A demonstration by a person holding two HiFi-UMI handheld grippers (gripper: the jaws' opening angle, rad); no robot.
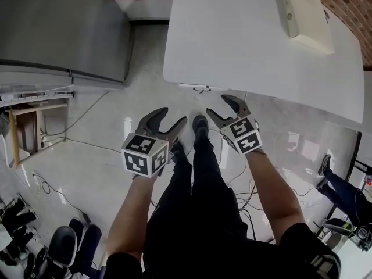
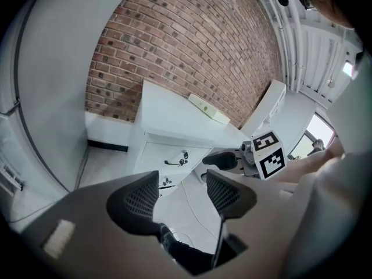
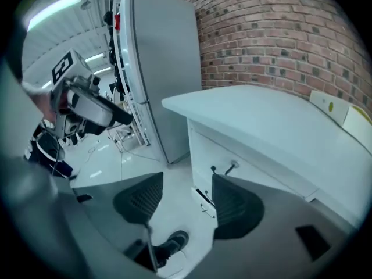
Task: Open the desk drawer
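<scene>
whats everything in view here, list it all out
desk: one, white, ahead of the person, against the wall
drawers: two seen, white with dark handles, under the desk top, shut
long box: one, cream, on the desk's far side
cabinet: one, grey, left of the desk
brick wall: one, red-brown, behind the desk
cables: several, pale and dark, loose on the floor
office chair: one, black, lower left
other person: one, dark trousers, right edge
legs: two, black trousers, centre
left gripper: one, grey, open, empty
right gripper: one, grey, open, empty
</scene>
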